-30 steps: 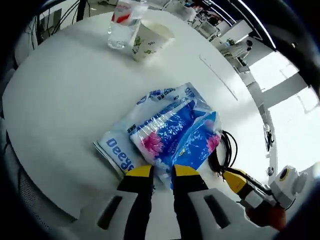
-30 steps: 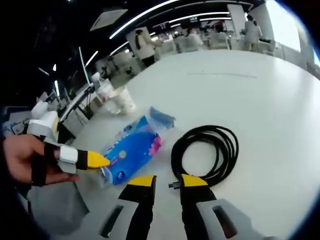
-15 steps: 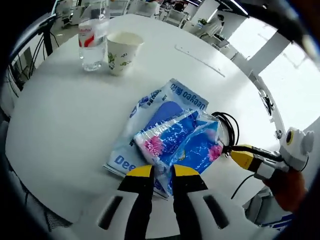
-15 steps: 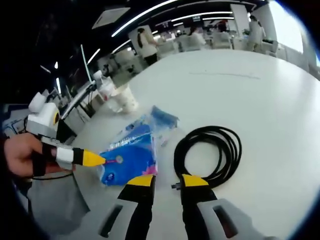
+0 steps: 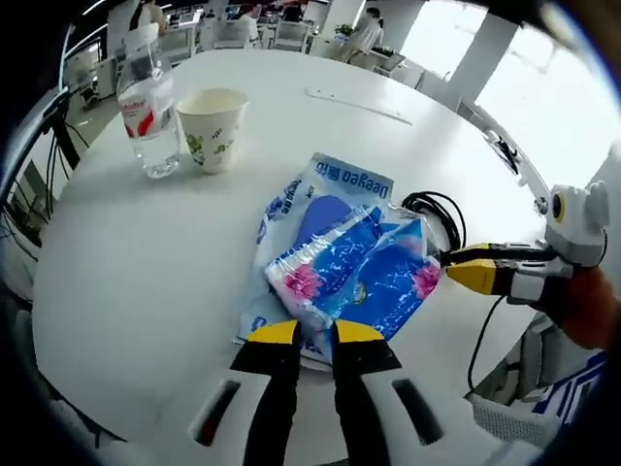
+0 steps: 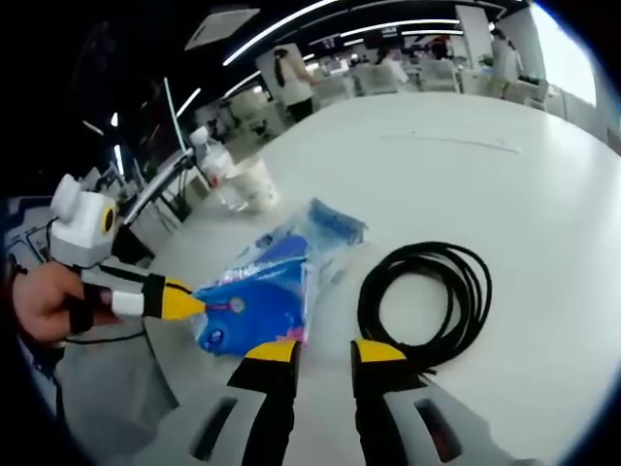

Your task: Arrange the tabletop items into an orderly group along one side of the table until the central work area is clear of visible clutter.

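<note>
My left gripper is shut on the near end of a blue tissue pack with pink flowers and holds it up off the table. From the right gripper view the same pack hangs tilted from the left gripper. Under it lies a flat white and blue printed bag. My right gripper stands open with nothing between its jaws, just short of a coiled black cable. It enters the left gripper view from the right as the right gripper, close to the pack's far corner.
A water bottle and a paper cup stand together at the far left of the round white table. The cable lies by the table's right edge. People and desks fill the room behind.
The left gripper has raised the tissue pack off the flat bag and tipped it up. The right gripper has stayed open near the cable. Both views have shifted.
</note>
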A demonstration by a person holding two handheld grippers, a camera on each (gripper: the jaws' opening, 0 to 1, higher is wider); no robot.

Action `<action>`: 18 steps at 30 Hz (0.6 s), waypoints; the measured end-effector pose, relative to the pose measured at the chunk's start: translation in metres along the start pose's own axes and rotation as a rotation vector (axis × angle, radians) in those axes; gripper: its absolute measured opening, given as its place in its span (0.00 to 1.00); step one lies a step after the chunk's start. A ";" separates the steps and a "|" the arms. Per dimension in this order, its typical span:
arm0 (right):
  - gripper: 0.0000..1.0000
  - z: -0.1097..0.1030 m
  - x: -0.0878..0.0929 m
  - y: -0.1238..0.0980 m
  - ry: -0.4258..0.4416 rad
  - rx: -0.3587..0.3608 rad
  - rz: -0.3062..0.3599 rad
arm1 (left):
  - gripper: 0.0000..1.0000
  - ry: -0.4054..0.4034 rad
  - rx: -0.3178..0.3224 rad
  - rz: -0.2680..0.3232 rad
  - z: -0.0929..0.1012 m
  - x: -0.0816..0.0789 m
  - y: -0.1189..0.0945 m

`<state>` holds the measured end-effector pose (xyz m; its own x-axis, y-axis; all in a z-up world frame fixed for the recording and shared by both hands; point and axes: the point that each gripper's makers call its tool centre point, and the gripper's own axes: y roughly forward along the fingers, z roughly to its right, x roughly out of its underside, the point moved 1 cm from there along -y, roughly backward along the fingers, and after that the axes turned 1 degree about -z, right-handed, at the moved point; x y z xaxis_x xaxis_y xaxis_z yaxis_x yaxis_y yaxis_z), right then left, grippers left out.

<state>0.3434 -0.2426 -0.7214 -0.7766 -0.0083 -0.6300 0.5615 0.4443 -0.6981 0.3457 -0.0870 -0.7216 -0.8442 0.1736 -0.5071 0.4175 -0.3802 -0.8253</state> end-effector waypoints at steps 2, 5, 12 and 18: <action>0.19 -0.004 -0.001 0.002 0.002 -0.007 0.001 | 0.08 0.024 -0.003 0.004 -0.004 -0.003 0.001; 0.19 -0.009 -0.003 0.005 -0.002 -0.017 0.001 | 0.08 0.064 -0.012 0.015 -0.007 -0.007 0.000; 0.19 -0.016 -0.006 0.011 -0.001 -0.026 0.000 | 0.12 0.014 -0.015 0.027 -0.015 -0.004 -0.002; 0.18 -0.019 -0.014 0.019 0.002 -0.029 0.000 | 0.15 -0.001 -0.002 0.026 -0.014 -0.003 -0.002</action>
<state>0.3593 -0.2165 -0.7197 -0.7768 -0.0067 -0.6297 0.5533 0.4703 -0.6875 0.3523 -0.0744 -0.7218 -0.8334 0.1623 -0.5282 0.4404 -0.3823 -0.8123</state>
